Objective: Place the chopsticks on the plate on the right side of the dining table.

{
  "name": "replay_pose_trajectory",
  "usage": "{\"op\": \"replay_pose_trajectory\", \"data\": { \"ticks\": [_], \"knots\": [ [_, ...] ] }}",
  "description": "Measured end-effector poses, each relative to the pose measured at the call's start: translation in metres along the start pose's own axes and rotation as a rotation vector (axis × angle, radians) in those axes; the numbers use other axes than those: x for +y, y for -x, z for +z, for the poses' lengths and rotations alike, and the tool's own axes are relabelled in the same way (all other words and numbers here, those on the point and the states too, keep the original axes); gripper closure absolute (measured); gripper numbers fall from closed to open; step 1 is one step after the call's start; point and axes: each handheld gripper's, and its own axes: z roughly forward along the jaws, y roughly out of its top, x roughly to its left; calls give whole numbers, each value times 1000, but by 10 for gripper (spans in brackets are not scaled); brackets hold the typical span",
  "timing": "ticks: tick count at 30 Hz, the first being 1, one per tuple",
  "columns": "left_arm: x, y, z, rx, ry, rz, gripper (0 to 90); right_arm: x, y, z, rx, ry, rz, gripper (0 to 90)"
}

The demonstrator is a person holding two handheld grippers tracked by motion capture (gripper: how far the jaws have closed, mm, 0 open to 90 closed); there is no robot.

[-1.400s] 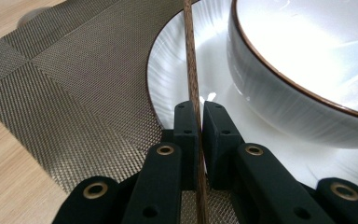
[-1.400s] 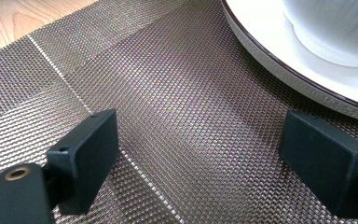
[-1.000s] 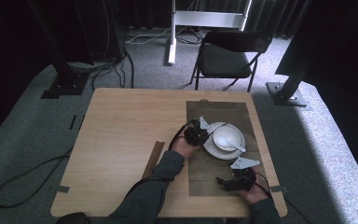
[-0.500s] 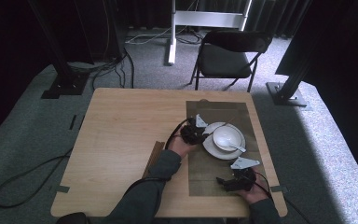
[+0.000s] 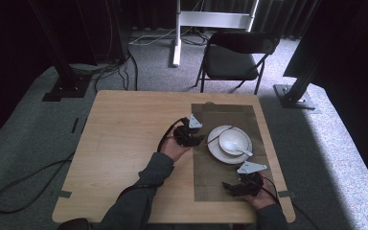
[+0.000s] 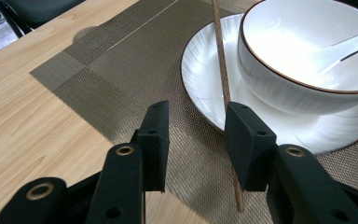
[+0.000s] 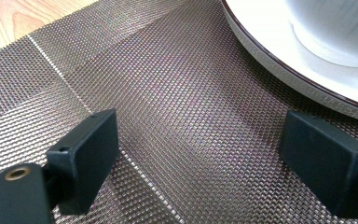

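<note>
A white bowl [image 5: 232,140] with a white spoon [image 5: 242,151] in it stands on a white plate [image 5: 217,151], on a brown woven placemat [image 5: 220,184]. My left gripper [image 5: 190,134] is at the plate's left side. In the left gripper view its jaws [image 6: 196,116] have just been opening and stand apart. A thin brown chopstick [image 6: 221,70] lies between them close to the right jaw, leaning on the plate's rim [image 6: 200,74] beside the bowl [image 6: 307,70]. My right gripper [image 5: 242,187] rests low on the mat in front of the plate [image 7: 279,56], open [image 7: 205,135] with nothing between its jaws.
The wooden table [image 5: 124,143] has bare room to the left of the mat. A black chair [image 5: 235,57] stands behind the table's far edge, with a white stand [image 5: 177,38] and cables [image 5: 28,191] on the carpet.
The left gripper has drawn a little to the left, away from the plate, and its jaws have parted. The right gripper has stayed where it was.
</note>
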Motion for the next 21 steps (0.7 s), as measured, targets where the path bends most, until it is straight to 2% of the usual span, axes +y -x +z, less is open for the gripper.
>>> {"op": "replay_pose_trajectory", "data": {
  "ticks": [3, 9, 16, 18, 21],
  "knots": [
    [-1, -2, -10, -4, 2, -1, 594, 0, 0, 0, 0, 0, 1, 114],
    [-5, -3, -24, 14, 3, 3, 586, 0, 0, 0, -1, -1, 0, 114],
    [-14, -5, -38, 16, 13, -34, 575, 0, 0, 0, 0, -1, -1, 113],
    [-21, -8, -44, 13, 16, -61, 575, 0, 0, 0, -1, -1, 0, 114],
    [-24, -8, -46, 19, 17, -61, 574, 0, 0, 0, 0, -1, 0, 113]
  ]
}}
